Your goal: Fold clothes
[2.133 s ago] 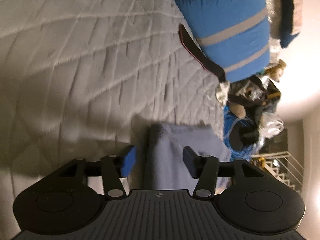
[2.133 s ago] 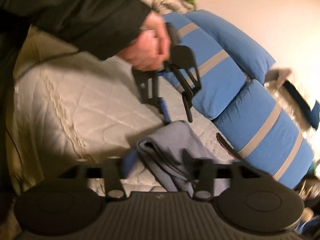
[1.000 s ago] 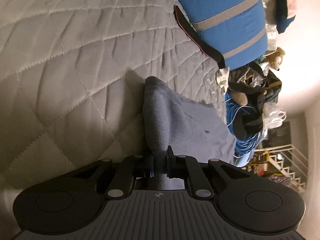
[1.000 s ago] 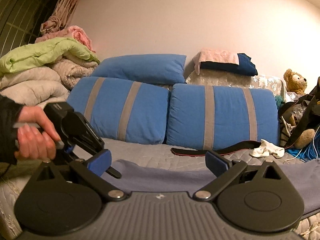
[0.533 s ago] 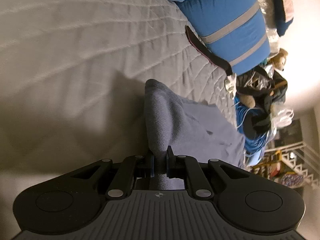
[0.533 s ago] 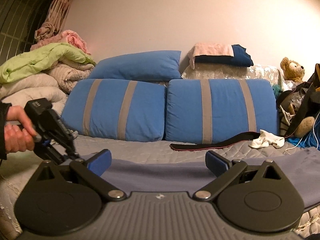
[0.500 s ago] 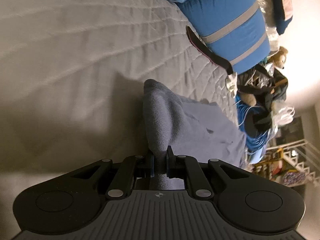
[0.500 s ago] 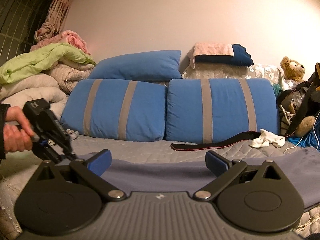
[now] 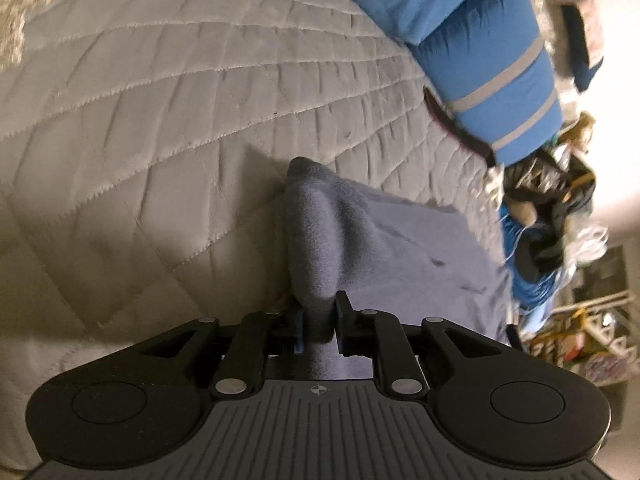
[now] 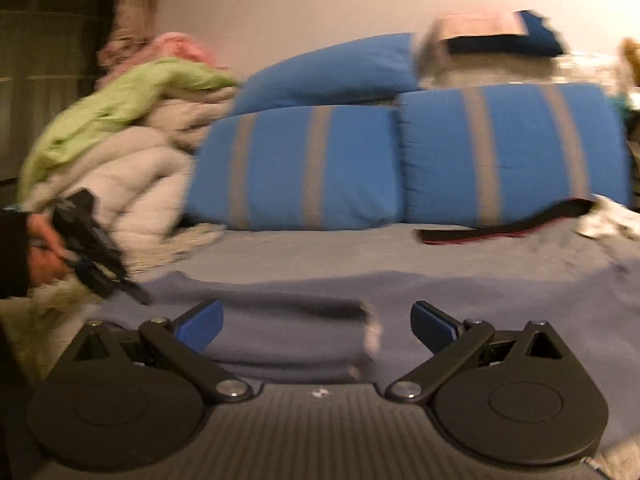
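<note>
We had the left gripper (image 9: pixel 318 320) clamped tight on a raised ridge of the grey-blue garment (image 9: pixel 384 248), which lay spread on the quilted bed (image 9: pixel 160 120), probably so that edge could be carried over for a fold. Our right gripper (image 10: pixel 316 326) hung wide open and empty just above the cloth, seemingly ready to take a second edge.

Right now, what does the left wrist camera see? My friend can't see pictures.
The left gripper is shut on a bunched fold of a grey-blue cloth that lies on a quilted bed. Blue striped pillows and a cluttered pile sit beyond.
</note>
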The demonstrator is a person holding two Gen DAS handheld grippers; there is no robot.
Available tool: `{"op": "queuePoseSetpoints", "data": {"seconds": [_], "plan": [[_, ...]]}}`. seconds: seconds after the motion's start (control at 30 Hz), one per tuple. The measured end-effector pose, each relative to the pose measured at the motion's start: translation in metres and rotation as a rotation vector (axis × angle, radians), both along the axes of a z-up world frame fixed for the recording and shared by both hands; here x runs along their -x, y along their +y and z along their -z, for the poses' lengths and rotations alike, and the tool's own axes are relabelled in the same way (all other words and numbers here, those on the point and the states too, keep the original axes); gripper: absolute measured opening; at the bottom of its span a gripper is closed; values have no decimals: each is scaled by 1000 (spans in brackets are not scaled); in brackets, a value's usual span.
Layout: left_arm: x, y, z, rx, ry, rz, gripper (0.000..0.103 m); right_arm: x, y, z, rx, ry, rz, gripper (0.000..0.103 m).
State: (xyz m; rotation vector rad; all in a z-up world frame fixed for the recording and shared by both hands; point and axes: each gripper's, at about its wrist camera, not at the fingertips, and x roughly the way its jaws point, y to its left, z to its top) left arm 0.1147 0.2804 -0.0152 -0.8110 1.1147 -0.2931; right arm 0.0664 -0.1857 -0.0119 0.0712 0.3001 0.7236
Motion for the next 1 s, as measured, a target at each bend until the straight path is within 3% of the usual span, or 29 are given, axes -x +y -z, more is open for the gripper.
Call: {"op": "queuePoseSetpoints", "data": {"seconds": [0.03, 0.1, 0.2, 0.3, 0.33, 0.47, 0.57, 0.6, 0.63, 0.67, 0.87, 1.0], "plan": [[1, 2, 2, 19, -3, -9, 17, -10, 5, -2, 22, 27, -24, 93], [3, 5, 6, 57, -9, -28, 19, -30, 13, -3, 61, 90, -57, 53], [4, 9, 13, 107, -10, -45, 21, -59, 23, -1, 102, 179, -105, 35], [4, 10, 15, 138, -10, -52, 24, -71, 26, 5, 120, 201, -126, 28], [4, 10, 16, 147, -13, -51, 27, -73, 25, 8, 122, 202, -122, 34], [3, 10, 17, 173, -24, -46, 37, -80, 22, 19, 131, 205, -105, 34], [4, 5, 12, 132, -37, -27, 35, -86, 19, 28, 138, 208, -92, 44], [4, 1, 8, 93, -43, -12, 33, -84, 18, 29, 130, 206, -79, 63], [3, -2, 5, 46, -40, -2, 20, -82, 17, 30, 121, 203, -64, 80], [2, -4, 2, 19, -34, 2, 15, -80, 16, 33, 112, 199, -54, 103], [5, -15, -19, -57, -43, -2, 11, -61, 8, 35, 48, 102, 10, 103], [10, -27, -46, -99, -62, -15, 11, -44, 7, 20, 52, -39, 210, 103]]}}
